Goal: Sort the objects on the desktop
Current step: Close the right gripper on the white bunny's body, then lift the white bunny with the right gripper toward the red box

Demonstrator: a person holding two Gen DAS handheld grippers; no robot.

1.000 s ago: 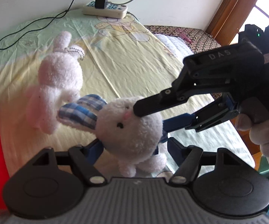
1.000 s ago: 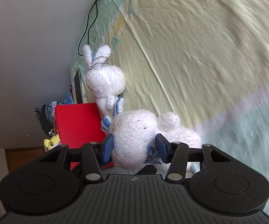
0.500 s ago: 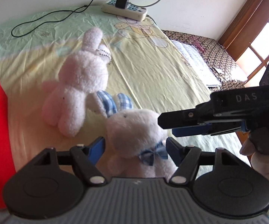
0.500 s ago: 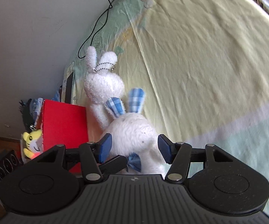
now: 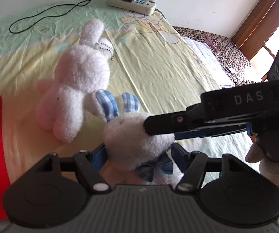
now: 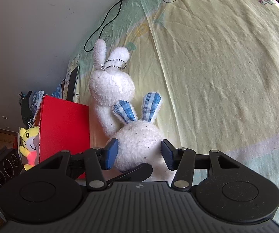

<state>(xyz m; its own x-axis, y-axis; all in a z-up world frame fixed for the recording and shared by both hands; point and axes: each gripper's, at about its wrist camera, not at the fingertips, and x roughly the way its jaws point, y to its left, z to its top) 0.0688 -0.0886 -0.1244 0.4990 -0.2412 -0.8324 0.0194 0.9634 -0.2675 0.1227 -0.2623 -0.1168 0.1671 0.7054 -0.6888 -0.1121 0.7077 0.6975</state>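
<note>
1. Far to the left of both claws stands the red box (image 6: 64,134), its open top not in view. A yellow tiger toy (image 6: 29,138) sits just beyond its outer side, so some sorting may already be done, though whether that toy lies in the box cannot be told.

2. Just left of and ahead of the left gripper (image 5: 139,155) lies the plain white rabbit (image 5: 77,81) with a bead chain at its ears. It rests on the yellow bedsheet (image 5: 168,62), touching the blue-eared rabbit's ear and untouched by either claw. It looks still to be sorted.

3. Between the fingers of the left gripper sits the blue-eared rabbit (image 5: 135,137), the thing in hand. The blue pads stand at either side of its head and bow; the left pad touches fur, the right one shows a small gap, so the claw is spread around it and not yet pinching.

4. The right gripper (image 6: 138,153) brackets the same rabbit (image 6: 137,141) from behind, pads apart on each flank, close to the fur but not squeezing it. In the left view its top finger lies across the rabbit's head.

5. Far ahead of the left claw, by the wall, a power strip (image 5: 131,2) with its charger lies apart from the toys.

6. As a judgement: the task is early to midway. Two rabbits remain on the sheet; one is framed by both claws, and neither is gripped.
</note>
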